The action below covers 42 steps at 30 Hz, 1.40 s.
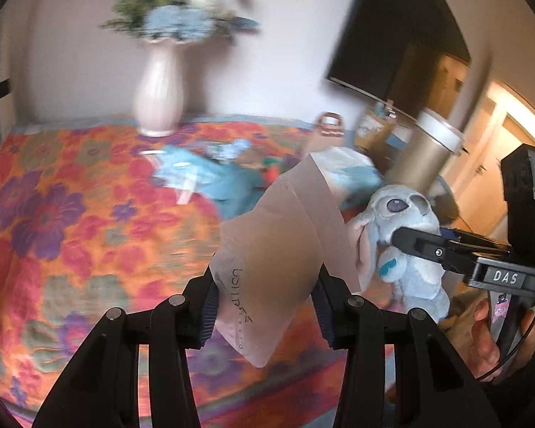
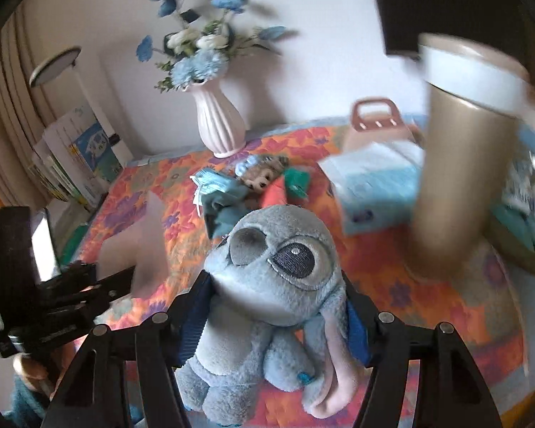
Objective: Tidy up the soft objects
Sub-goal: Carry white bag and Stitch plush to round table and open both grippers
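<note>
Left gripper (image 1: 265, 296) fingers grasp a creased pink paper bag (image 1: 278, 246); right gripper (image 2: 273, 324) fingers grasp a fuzzy blue plush (image 2: 267, 285) over the floral-quilted bench (image 1: 71, 214).

A matt, creased paper bag (image 1: 278, 249) is seen at centre. The plush toy (image 2: 267, 285) is covered in fuzzy grey-blue pile, its eyes stitched smooth. At 12 o'clock a glossy, ribbed ceramic vase (image 2: 219, 121) stands. A woven, textured floral cloth (image 1: 71, 221) is spread beneath; at 2 o'clock, a satin gold cylinder (image 2: 456, 164)
</note>
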Each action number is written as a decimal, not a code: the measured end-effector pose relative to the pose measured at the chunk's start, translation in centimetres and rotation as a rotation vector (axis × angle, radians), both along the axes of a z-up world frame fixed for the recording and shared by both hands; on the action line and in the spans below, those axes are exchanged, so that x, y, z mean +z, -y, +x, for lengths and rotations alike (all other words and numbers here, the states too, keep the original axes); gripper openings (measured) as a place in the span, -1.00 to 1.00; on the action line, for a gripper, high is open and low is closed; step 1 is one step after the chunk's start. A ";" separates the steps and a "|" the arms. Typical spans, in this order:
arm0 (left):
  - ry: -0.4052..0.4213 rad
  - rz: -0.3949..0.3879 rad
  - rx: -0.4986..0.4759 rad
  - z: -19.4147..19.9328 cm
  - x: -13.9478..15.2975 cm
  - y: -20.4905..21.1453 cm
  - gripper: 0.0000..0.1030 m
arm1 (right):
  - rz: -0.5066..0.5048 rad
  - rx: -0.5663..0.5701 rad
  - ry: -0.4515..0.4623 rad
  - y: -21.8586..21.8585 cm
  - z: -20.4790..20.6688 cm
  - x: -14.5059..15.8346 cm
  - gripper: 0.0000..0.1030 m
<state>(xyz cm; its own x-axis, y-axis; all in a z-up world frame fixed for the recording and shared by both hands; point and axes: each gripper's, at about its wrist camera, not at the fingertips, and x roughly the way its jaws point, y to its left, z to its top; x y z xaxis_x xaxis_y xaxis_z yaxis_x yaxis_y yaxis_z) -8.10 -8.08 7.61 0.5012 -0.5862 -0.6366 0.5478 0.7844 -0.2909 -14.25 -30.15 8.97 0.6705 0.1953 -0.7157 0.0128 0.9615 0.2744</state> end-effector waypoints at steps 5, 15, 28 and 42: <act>0.004 0.008 -0.143 -1.6 0.8 6.1 -0.17 | 0.058 -0.076 -0.011 5.5 -3.6 1.2 0.25; 0.046 0.033 -0.428 -6.1 2.7 19.5 -0.17 | 0.030 -0.308 0.037 16.5 -11.4 4.4 0.25; 0.088 -0.009 -0.387 -5.8 6.1 29.6 -0.17 | 0.072 -0.480 0.187 25.0 -11.8 7.5 0.25; 0.190 0.076 -0.143 -4.2 5.9 36.6 0.44 | 0.061 -0.616 0.229 30.9 -3.4 8.5 0.55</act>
